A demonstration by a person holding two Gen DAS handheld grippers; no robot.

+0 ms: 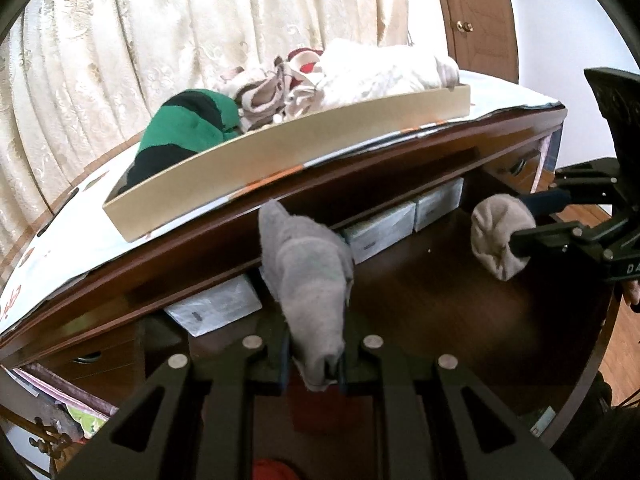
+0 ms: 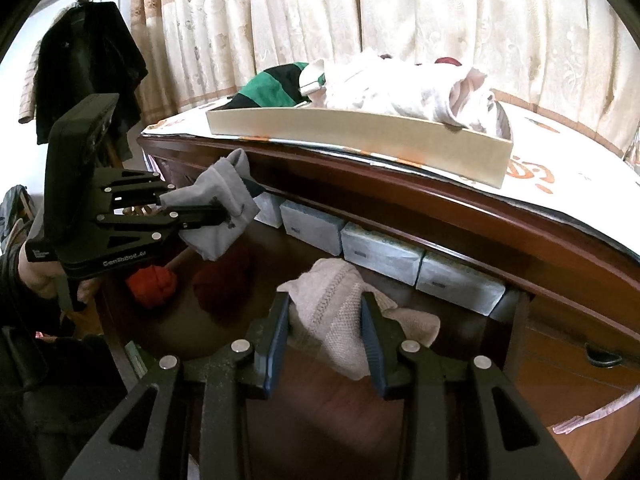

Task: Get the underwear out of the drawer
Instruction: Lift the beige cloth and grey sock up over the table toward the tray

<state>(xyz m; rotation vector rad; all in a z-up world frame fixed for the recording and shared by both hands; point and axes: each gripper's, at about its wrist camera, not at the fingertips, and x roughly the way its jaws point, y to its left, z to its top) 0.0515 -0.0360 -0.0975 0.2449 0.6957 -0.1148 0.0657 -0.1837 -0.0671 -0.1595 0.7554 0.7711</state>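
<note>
Both grippers hang over the open drawer of a dark wooden table, each with a garment in its jaws.

The left gripper has its jaws closed tight on a grey cloth item, which stands up from the jaws above the drawer and reaches toward the table's front edge. From the right wrist view the same grey piece hangs off the left gripper just in front of that edge.

The right gripper grips a beige knitted piece, its jaws held part-way apart by the bundle's bulk. That bundle sits just above the drawer's bare wooden floor, in front of a row of grey boxes lined along the drawer's back, under the table top.

Left in the drawer, near its left end below the left gripper, lies a red rolled item.

On the table top above the drawer rests a shallow cardboard tray heaped with clothes: a green-and-black garment at its left end and white pieces toward the right. Cream curtains hang behind the table.
</note>
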